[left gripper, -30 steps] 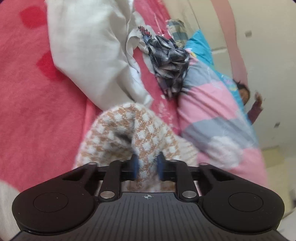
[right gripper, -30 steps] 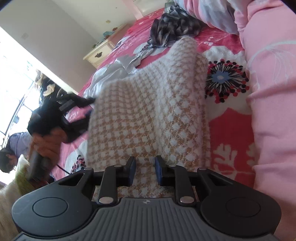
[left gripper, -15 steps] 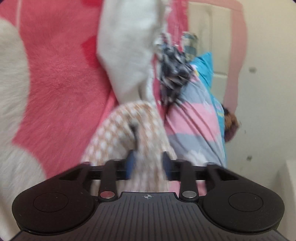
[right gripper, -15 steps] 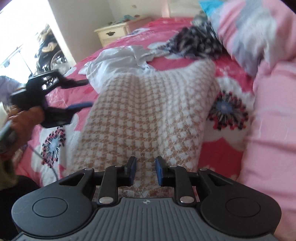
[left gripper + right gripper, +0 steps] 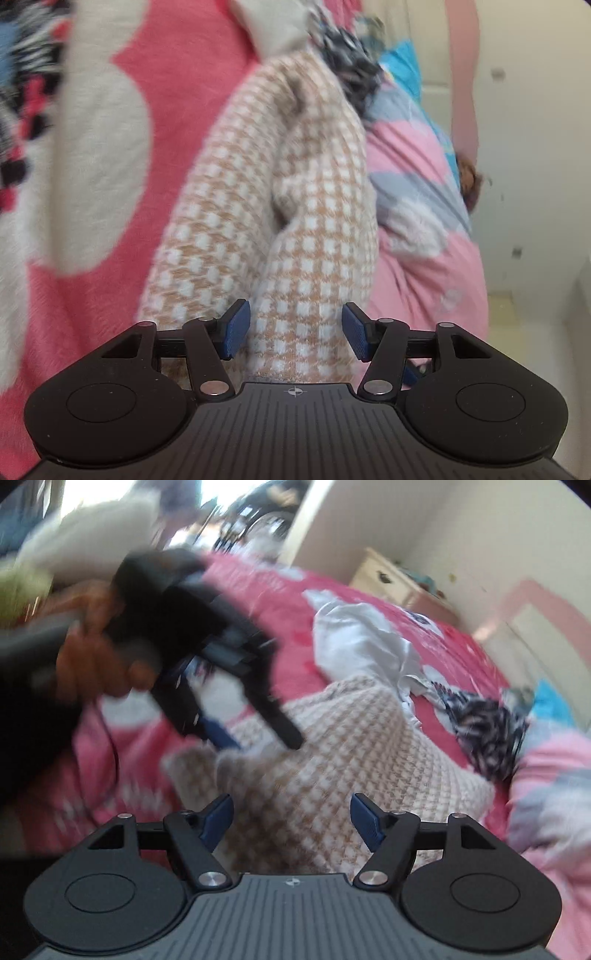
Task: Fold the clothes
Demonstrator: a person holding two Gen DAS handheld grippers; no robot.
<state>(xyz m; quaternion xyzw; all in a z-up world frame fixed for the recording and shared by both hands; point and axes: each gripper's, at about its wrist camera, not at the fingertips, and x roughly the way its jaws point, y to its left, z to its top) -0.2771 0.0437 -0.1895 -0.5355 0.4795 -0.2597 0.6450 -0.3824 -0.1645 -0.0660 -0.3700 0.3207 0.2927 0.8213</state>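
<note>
Both grippers letting go of the checked sweater on the bed.

The left gripper [image 5: 295, 330] is opening, a fold of the sweater [image 5: 295, 229] lying between its pads untouched; the right gripper [image 5: 291, 821] is opening too, nothing pinched. The sweater is lying bunched on the red bedspread [image 5: 291, 602], beside a white garment [image 5: 362, 635] and a pink quilt [image 5: 417, 229].

Checked knit garment [image 5: 280, 206]: near end hidden under left gripper [image 5: 295, 330] body, far end blurred. Bedspread [image 5: 92, 155] smeared by motion, flower print at left edge cut off. Right wrist view: left gripper [image 5: 255, 734] and hand [image 5: 99, 646] holding it heavily blurred, pad contact with knit unreadable. Dark plaid cloth [image 5: 487, 720] blurred. Items on nightstand [image 5: 388, 579] too small to tell.
</note>
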